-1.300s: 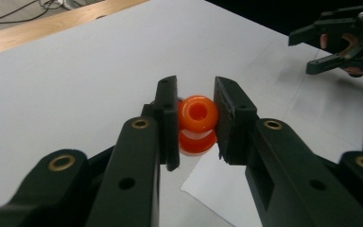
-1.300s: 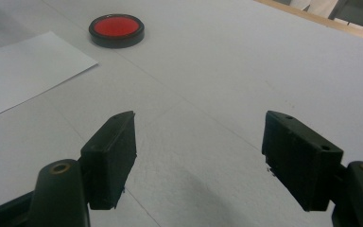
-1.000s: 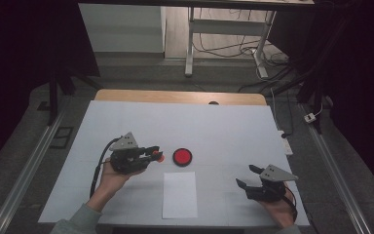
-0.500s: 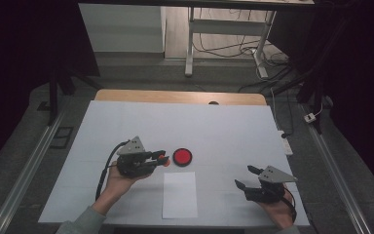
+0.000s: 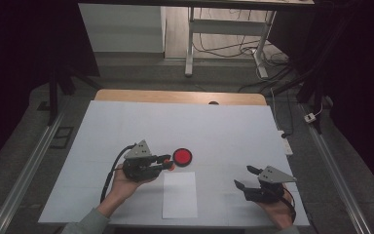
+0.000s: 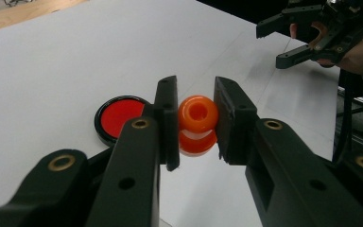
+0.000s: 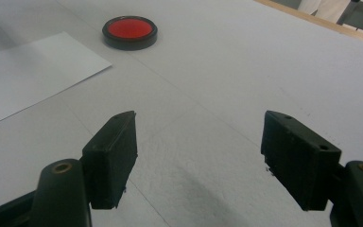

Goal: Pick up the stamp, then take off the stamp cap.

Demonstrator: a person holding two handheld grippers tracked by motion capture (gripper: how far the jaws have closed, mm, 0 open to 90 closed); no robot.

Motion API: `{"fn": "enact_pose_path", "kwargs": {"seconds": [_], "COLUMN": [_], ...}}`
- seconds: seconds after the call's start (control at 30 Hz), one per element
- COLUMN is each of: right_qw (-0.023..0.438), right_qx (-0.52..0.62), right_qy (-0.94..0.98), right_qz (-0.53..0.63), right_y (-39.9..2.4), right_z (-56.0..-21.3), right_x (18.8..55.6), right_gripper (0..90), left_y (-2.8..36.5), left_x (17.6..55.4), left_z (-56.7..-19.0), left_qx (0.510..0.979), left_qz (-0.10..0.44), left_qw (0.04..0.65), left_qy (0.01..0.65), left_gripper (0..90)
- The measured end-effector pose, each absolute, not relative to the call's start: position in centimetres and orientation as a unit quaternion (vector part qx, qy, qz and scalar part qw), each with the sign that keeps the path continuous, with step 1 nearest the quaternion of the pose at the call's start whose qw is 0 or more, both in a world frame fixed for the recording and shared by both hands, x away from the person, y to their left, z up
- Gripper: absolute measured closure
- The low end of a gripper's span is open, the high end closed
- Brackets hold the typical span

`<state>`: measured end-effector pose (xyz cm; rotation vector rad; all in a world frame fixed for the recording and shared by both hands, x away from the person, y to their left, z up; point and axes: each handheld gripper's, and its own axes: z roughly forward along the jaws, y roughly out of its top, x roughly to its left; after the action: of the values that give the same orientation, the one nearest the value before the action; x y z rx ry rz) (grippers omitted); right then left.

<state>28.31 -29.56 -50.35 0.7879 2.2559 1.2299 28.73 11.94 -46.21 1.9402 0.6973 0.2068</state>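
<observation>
- My left claw [image 6: 196, 124] grips the orange stamp [image 6: 197, 124], which has slid right and now sits just short of the red ink pad [image 5: 182, 156].
- Inking looks next.
- Farther off, my right claw [image 5: 247, 176] waits wide open beside the paper [image 5: 179, 194] on the worktop [image 5: 224, 126].

No text, label, brand, number or sign can be read in these pictures. The white sheet [image 5: 180, 194] near the front edge of the table is blank. The red disc [image 5: 182, 156] has a plain face with a black rim and no letters on it. The orange piece [image 6: 198, 124] between the jaws of the left gripper [image 6: 196, 118] has no marking. The black jaws of the right gripper [image 7: 198, 161] show screw holes but no writing. The white table cover [image 5: 224, 126] is plain too.
</observation>
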Motion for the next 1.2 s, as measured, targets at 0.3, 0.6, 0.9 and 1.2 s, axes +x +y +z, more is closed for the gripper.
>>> {"fn": "enact_pose_path", "kwargs": {"seconds": [0.3,0.6,0.9,1.2], "right_qw": [0.227,0.224,0.217,0.214], "right_qx": [0.283,0.283,0.286,0.279], "right_qy": [0.815,0.812,0.795,0.801], "right_qz": [0.451,0.459,0.489,0.484], "right_y": [-29.4,-29.3,-29.1,-27.7], "right_z": [-50.0,-49.7,-48.4,-47.8], "right_x": [28.3,28.3,28.0,27.7], "right_gripper": [27.5,29.0,30.6,31.5], "left_y": [11.8,11.7,11.6,11.6], "left_x": [28.7,28.7,28.9,28.2], "left_z": [-46.2,-46.2,-46.0,-45.2], "left_qx": [0.806,0.805,0.806,0.806], "left_qz": [0.086,0.082,0.072,0.076], "left_qw": [0.51,0.512,0.515,0.523], "left_qy": [0.288,0.287,0.283,0.267], "left_gripper": [72.0,72.0,72.0,72.0]}}
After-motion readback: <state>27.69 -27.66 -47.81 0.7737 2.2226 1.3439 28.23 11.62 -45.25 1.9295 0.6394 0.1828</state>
